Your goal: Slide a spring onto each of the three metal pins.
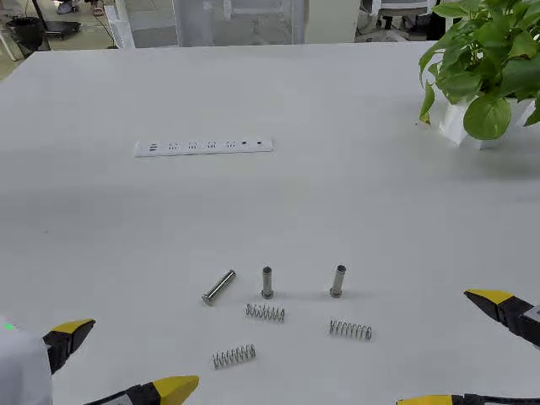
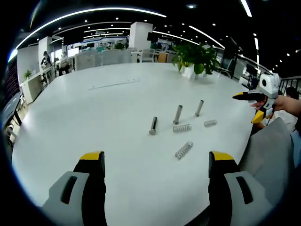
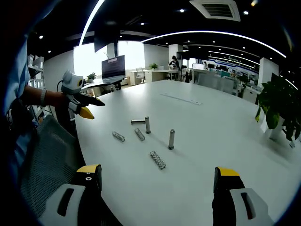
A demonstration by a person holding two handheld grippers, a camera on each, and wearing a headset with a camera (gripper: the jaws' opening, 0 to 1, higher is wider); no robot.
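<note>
Our left tool (image 2: pixel 156 156) and right tool (image 3: pixel 158 170) hang spread and empty. The springs (image 1: pixel 265 312) lie on the surface (image 1: pixel 337 194) just before the pins (image 1: pixel 267 283) (one lies toppled). We should pinch a spring lightly near one end, keeping its bore clear.

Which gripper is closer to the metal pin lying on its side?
Left. The left gripper is open, near the lying pin and to its left; the right gripper is farther off to the right, beyond the rightmost upright pin.
</note>
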